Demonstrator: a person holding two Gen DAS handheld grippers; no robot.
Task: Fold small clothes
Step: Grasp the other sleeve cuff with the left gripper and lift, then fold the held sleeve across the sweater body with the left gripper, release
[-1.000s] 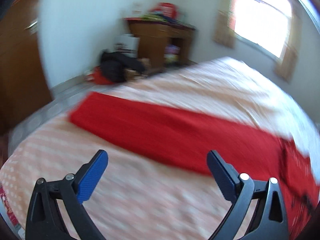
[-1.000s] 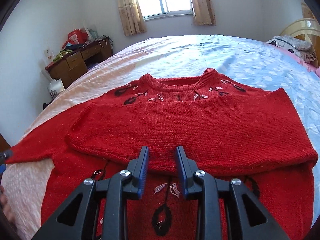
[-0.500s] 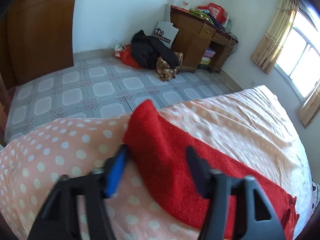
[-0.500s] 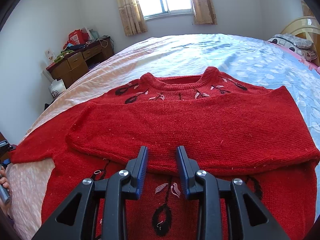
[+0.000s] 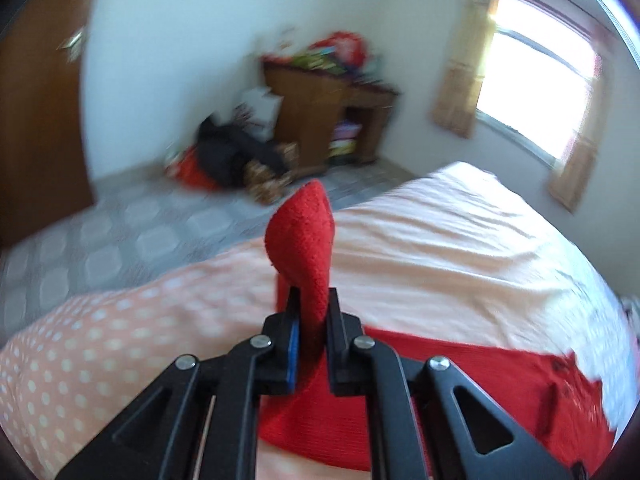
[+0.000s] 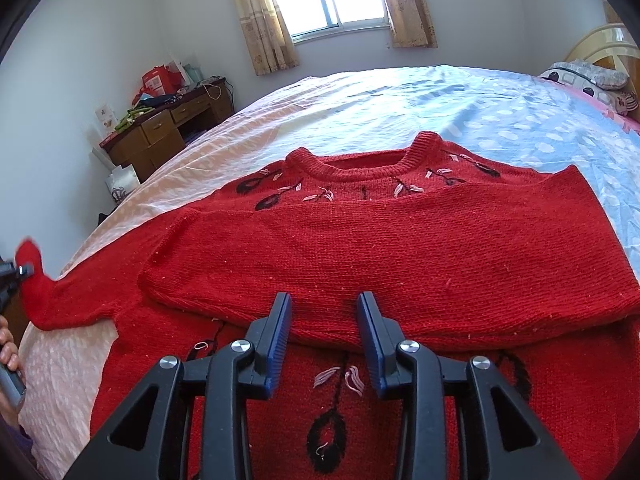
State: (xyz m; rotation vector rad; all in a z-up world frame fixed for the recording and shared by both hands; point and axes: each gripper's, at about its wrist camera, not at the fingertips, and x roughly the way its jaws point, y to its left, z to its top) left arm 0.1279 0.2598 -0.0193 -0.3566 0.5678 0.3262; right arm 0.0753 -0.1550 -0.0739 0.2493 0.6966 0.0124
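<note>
A red knit sweater [image 6: 360, 248] with black and pink embroidery lies flat on the bed, its right sleeve folded across the chest. Its left sleeve [image 6: 76, 300] stretches out to the left. My left gripper [image 5: 312, 312] is shut on that sleeve's cuff [image 5: 304, 232], which stands up above the sheet; the cuff [image 6: 28, 256] also shows lifted at the far left of the right wrist view. My right gripper [image 6: 324, 308] hovers over the folded sleeve's lower edge, jaws opening, pads not pressing on the cloth.
The bed sheet [image 5: 440, 248] is peach with dots, turning pale blue toward the pillows [image 6: 588, 76]. Beyond the bed edge are a tiled floor [image 5: 120, 232], a clothes pile [image 5: 236, 156], a wooden desk [image 5: 320, 120] and a door [image 5: 36, 128]. A hand [image 6: 6, 348] shows at left.
My left gripper went from wide open around the cuff to shut on it and raised it off the sheet. The right gripper's jaws spread a little, staying in place.
</note>
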